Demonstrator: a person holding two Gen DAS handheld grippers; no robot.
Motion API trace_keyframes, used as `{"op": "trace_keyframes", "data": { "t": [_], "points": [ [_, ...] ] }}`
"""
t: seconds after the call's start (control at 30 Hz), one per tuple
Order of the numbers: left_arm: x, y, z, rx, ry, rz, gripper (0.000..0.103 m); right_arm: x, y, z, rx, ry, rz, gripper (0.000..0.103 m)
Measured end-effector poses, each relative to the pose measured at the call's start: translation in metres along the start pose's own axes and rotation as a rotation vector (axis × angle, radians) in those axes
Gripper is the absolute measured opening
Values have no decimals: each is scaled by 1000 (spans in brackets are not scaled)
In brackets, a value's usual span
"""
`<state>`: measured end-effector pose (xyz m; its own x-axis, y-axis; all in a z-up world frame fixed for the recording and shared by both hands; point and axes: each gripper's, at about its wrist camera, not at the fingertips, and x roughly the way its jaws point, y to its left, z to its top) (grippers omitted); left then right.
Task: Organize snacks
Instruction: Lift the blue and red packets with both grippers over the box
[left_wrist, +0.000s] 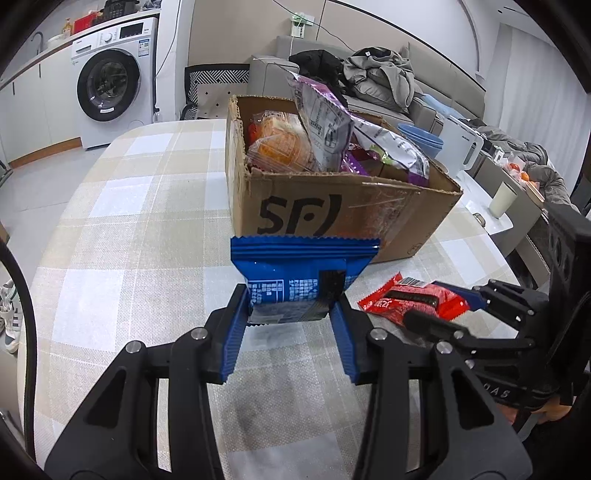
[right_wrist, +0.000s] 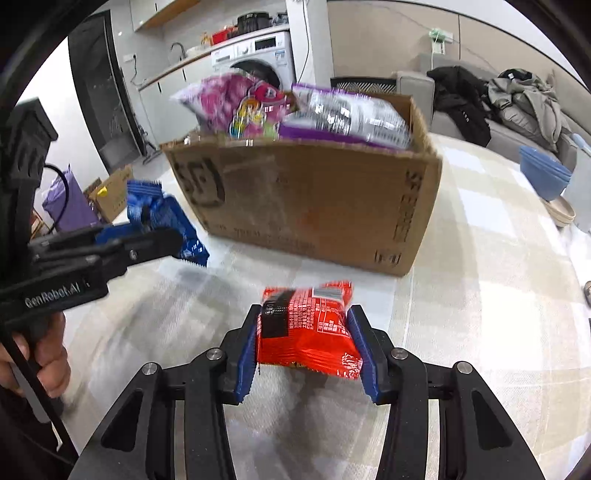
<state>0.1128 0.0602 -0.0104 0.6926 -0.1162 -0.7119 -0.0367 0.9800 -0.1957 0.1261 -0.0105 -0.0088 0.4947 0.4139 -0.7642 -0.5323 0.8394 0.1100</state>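
My left gripper (left_wrist: 291, 299) is shut on a blue snack packet (left_wrist: 299, 277) and holds it above the checked tablecloth, just in front of an open cardboard box (left_wrist: 332, 210). My right gripper (right_wrist: 303, 325) is shut on a red snack packet (right_wrist: 306, 328), also a little in front of the box (right_wrist: 314, 206). The box holds several snack bags: a purple-and-silver bag (left_wrist: 325, 122), an orange-filled clear bag (left_wrist: 280, 144) and a pink bag (right_wrist: 240, 99). The red packet (left_wrist: 413, 299) shows in the left wrist view, the blue packet (right_wrist: 166, 221) in the right wrist view.
The round table (left_wrist: 129, 221) carries blue bowls (right_wrist: 546, 173) and a white appliance (left_wrist: 461, 147) to the right of the box. A washing machine (left_wrist: 110, 85) stands behind on the left, a sofa with clothes (left_wrist: 380, 77) behind on the right.
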Motion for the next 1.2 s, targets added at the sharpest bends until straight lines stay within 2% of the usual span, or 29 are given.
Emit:
{"op": "trace_keyframes", "data": {
  "t": [0.2,0.47,0.8,1.2],
  "points": [
    [0,-1,0,0,0,1,40,10,-1,1,-1,31,-5,48],
    [-7,3,1,-4,-12,2,41,5,3,-5,-30,-2,-10,46],
    [-38,0,6,-3,-63,-12,41,-40,9,-4,-18,-130,18,46],
    [-97,-1,25,12,-140,-8,41,-96,20,17,12,-294,66,46]
  ]
}}
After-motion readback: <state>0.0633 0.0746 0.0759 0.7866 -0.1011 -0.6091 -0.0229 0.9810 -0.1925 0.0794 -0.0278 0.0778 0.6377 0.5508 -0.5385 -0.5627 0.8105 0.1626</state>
